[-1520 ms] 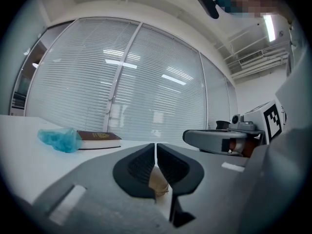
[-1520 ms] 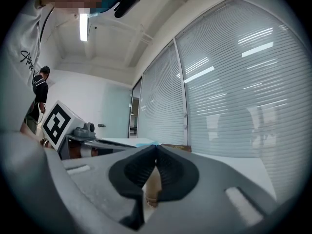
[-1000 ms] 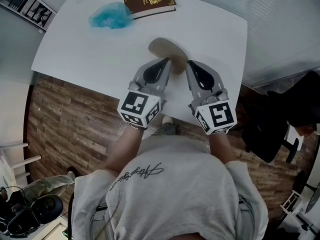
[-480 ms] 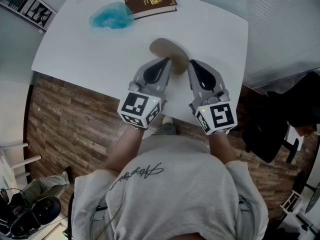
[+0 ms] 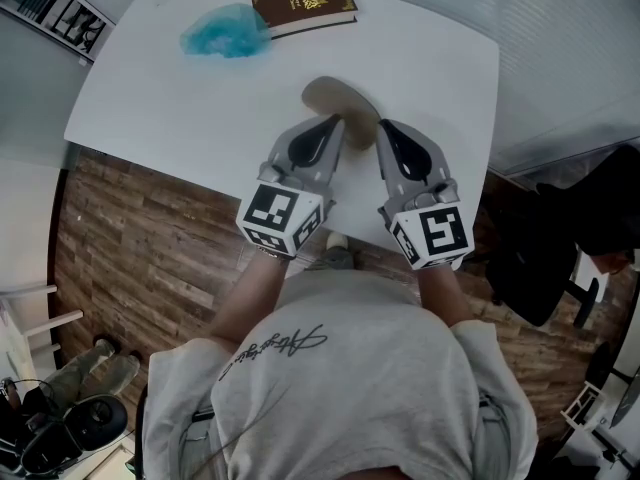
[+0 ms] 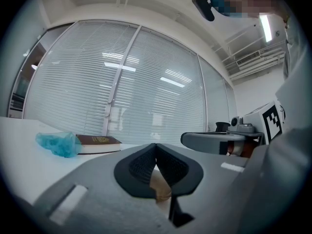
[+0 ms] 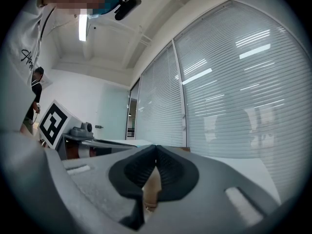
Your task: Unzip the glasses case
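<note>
- One big white table [image 5: 150, 88] is the largest thing we see. Its top is smooth, flat and plain, with round corners.
- Two gray grippers come next. We hold the left gripper [image 5: 336, 124] and the right gripper [image 5: 381, 128] side by side. Both lie flat and point away from us at the middle of the table. Each has hard gray sides and black bumpy pads. Both are closed, with the pad tips pressed together.
- One brown book [image 5: 303, 4] lies at the far edge, well apart from the grippers. It is a flat, hard block with gold print on top.
- One glasses case [image 5: 332, 96] lies in the middle of the table, right in front of both grippers. It is tan, long and rounded like a bean, and it looks soft and dull. Its long way runs from far-left to near-right. Its near end sits at the two tips, so both hands are about equally near. In each gripper view we see tan behind the closed tips. We cannot tell if any of the case is pinched.
- One blue lump [image 5: 222, 33] sits just beside the book. It looks thin and crinkly.
- One tiny shiny bit [image 7: 147, 207] shows low between the right gripper's jaws. We think it may be the zip pull. If so, the pull must go along the case's long way.
</note>
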